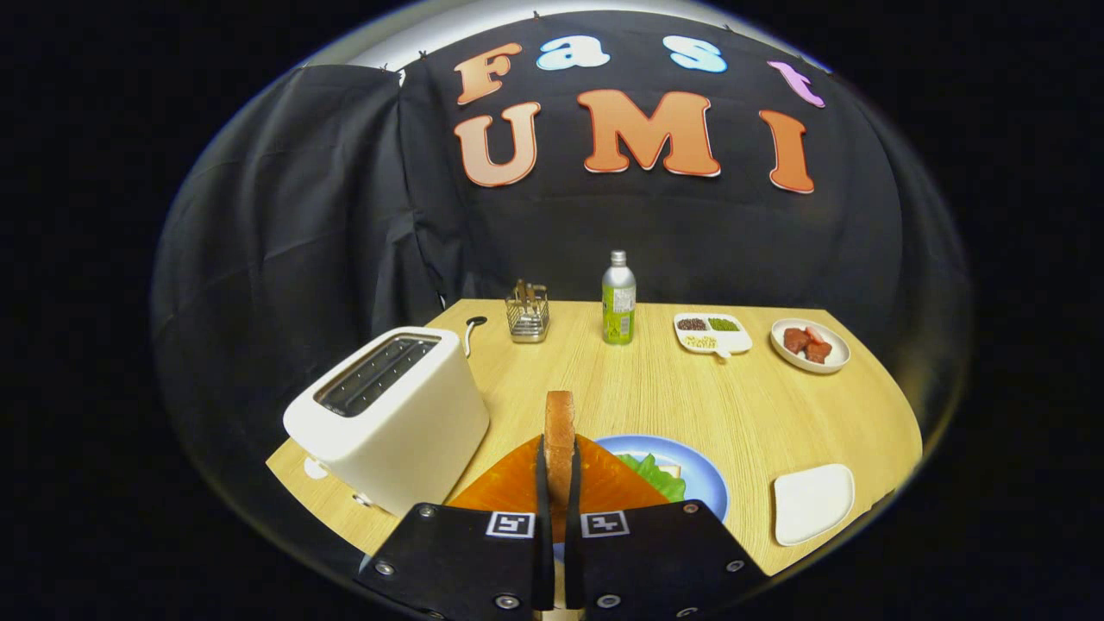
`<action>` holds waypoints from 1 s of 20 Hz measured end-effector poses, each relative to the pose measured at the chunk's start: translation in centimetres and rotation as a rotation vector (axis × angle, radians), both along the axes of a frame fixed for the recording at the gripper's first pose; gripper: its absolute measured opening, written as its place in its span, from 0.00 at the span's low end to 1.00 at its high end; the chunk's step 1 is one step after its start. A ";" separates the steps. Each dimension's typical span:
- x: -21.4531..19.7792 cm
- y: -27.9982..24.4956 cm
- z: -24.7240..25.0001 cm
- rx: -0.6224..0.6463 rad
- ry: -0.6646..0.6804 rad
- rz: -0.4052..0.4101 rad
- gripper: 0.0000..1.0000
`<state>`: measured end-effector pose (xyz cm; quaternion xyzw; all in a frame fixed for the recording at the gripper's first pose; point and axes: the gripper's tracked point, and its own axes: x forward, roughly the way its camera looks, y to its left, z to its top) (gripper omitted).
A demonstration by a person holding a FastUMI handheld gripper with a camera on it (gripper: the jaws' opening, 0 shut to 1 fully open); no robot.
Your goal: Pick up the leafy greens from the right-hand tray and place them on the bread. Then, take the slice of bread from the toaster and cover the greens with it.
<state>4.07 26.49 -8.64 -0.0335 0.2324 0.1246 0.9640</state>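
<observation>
Fingers, black, are clamped on a bread slice held upright on edge between them. Beyond the slice, a blue plate is seen carrying leafy greens laid on bread, with an orange mat beside it. Left of the plate, a white toaster is set on the counter. Right of the plate, a white tray is placed.

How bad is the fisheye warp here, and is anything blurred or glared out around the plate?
Gripper view: strong fisheye bend, table edges curve. Bread slice, clamped upright in the gripper, is sharp. Greens on the blue plate are clear; soft highlights on the toaster, no harsh glare.
</observation>
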 end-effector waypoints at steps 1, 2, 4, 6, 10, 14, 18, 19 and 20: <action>0.0 -0.2 -0.7 0.018 0.017 0.003 0.05; 0.0 -0.5 -1.3 0.030 0.031 0.002 0.05; 0.1 -1.3 -1.9 0.034 0.041 0.002 0.05; 0.3 -1.9 -2.0 0.042 0.039 0.004 0.05; 0.6 -3.9 -2.3 0.059 0.046 -0.001 0.05; 1.1 -5.8 -3.0 0.077 0.066 -0.019 0.10; 1.6 -7.6 -4.4 0.073 0.093 -0.041 0.25; 1.8 -8.1 -4.7 0.073 0.099 -0.054 0.26; 2.1 -8.6 -5.2 0.072 0.103 -0.073 0.30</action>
